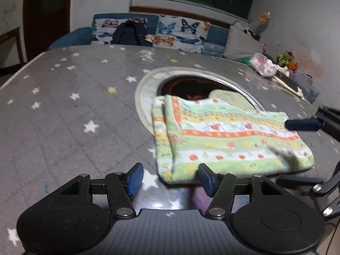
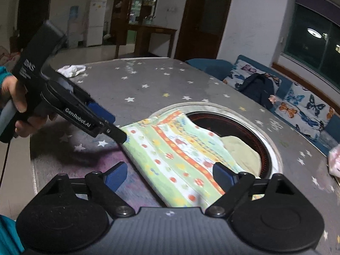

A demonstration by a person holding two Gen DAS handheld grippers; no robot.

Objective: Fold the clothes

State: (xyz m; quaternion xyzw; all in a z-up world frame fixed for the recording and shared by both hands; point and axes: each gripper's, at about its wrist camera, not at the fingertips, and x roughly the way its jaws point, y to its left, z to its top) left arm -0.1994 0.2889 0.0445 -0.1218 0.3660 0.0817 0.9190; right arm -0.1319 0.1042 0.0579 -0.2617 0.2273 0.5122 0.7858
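Note:
A folded cloth with green, orange and yellow stripes [image 1: 225, 140] lies flat on the grey star-patterned table [image 1: 74, 110], partly over the round opening in the table. My left gripper [image 1: 170, 177] is open and empty, just off the cloth's near corner. It also shows in the right wrist view [image 2: 110, 125] at the cloth's left edge. My right gripper [image 2: 170, 177] is open and empty above the near end of the cloth [image 2: 176, 159]. One of its fingers [image 1: 303, 125] shows in the left wrist view at the cloth's right edge.
The round opening [image 2: 250, 140] holds a dark heater grille and a pale green cloth [image 2: 242, 150]. A white cloth [image 2: 71, 70] lies at the table's far corner. A sofa with butterfly cushions [image 1: 176, 31] and a dark backpack [image 1: 129, 34] stands behind. Clutter [image 1: 276, 68] sits at the table's right.

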